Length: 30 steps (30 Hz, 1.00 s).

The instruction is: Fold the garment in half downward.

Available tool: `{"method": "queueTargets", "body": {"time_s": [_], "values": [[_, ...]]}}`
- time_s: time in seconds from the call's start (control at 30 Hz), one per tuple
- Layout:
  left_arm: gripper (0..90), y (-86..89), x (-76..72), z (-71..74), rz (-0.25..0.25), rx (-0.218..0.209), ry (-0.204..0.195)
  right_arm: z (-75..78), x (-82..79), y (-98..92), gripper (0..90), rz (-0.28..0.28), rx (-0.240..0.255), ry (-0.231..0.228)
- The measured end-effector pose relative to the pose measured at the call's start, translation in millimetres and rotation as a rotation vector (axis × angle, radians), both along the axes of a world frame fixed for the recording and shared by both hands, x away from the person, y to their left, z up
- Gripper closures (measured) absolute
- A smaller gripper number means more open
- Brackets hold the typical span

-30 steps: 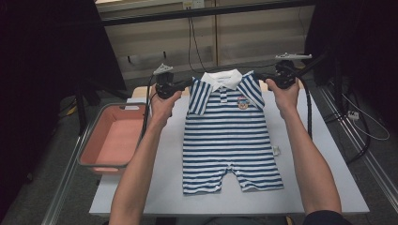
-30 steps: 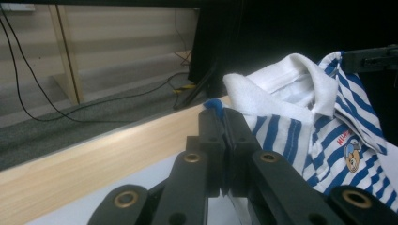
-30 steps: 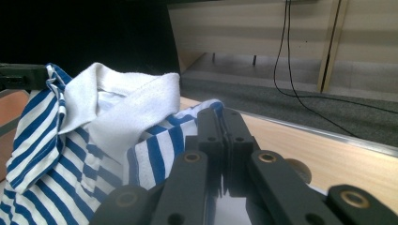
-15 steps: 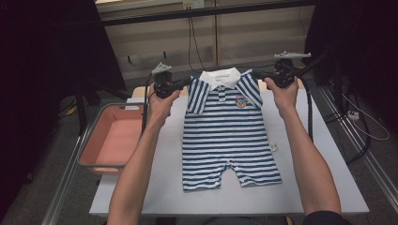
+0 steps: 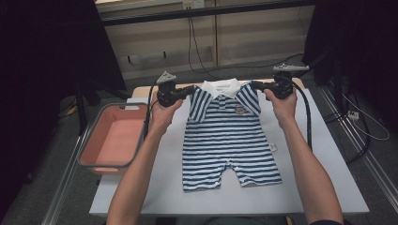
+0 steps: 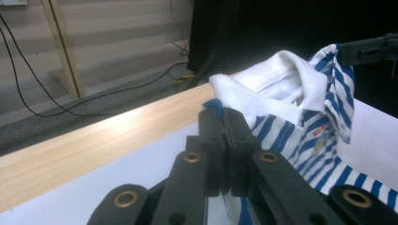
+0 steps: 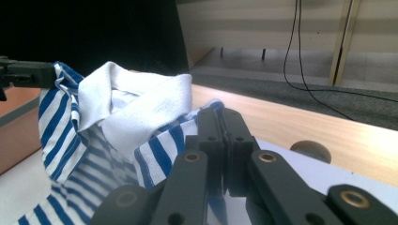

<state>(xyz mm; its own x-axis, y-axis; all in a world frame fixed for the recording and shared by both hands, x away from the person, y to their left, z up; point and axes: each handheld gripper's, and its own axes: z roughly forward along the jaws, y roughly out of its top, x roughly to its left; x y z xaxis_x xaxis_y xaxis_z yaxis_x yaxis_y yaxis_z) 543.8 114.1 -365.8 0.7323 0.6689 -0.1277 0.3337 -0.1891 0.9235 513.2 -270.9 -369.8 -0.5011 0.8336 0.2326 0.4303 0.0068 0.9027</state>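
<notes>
White tabletop (image 5: 324,187) carries a striped romper (image 5: 227,136), lying flat at its centre, collar toward the far edge. Left gripper (image 5: 190,90) is clamped on the romper's left shoulder; right gripper (image 5: 253,85) is clamped on the right shoulder. Compared with a second ago, the shoulders sit lower and the garment lies slightly nearer the far edge, so the spreading step appears nearly complete. Left of the romper stands a pink bin (image 5: 94,157). Left gripper view adds the upturned white collar (image 6: 277,86) and wooden table edge (image 6: 94,140).
</notes>
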Motion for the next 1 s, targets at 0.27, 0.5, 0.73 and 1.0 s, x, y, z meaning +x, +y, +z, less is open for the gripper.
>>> {"method": "queueTargets", "body": {"time_s": [0.27, 0.5, 0.73, 1.0], "values": [[87.8, -0.8, -14.8, -11.4, -0.018, 0.021, -0.010, -11.2, -13.0, 2.7, 88.3, 0.015, -0.008, 0.006], [87.7, -6.5, -27.5, -20.4, -0.046, 0.035, -0.017, -22.3, -23.0, 9.5, 88.3, 0.041, -0.026, 0.011], [87.6, -8.8, -39.7, -27.1, -0.069, 0.054, -0.021, -25.4, -32.9, 14.0, 88.4, 0.067, -0.046, 0.011], [87.6, -7.9, -47.3, -30.0, -0.079, 0.068, -0.013, -26.3, -43.0, 15.2, 88.4, 0.084, -0.068, 0.006]]}}
